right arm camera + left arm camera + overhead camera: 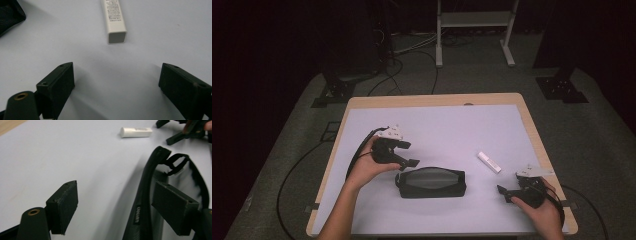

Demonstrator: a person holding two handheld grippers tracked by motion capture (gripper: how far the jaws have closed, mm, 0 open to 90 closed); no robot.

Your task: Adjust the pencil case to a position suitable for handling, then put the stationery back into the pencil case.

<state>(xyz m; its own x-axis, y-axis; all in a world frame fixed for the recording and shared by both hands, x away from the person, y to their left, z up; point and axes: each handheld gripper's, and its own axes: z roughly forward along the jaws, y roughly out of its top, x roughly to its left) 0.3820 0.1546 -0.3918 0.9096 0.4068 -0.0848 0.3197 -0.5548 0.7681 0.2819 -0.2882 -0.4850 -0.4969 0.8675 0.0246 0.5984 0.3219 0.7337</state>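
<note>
Left gripper [113, 207] close to lens in its own view: jaws apart, nothing pressed between the pads; one pad over bare mat, the other in front of the black pouch [172, 202]. Pouch's zipped edge runs up between the two pads, a small label showing on its side, a pull loop at its far end.

High view: pouch [431, 182] lies flat on the white mat [442, 125], long side toward the person. Left gripper [411, 163] just beside the pouch's left end, slightly behind it, held in the left hand [371, 165]. White tube [488, 162] lies right of the pouch and a little behind it, clear of it.

Right gripper [502, 191] right of the pouch, near its right end, in the right hand [537, 202]. Right gripper view: jaws [117, 87] wide apart, empty, on bare mat; tube [113, 18] ahead, capped end toward them, not touching.
</note>
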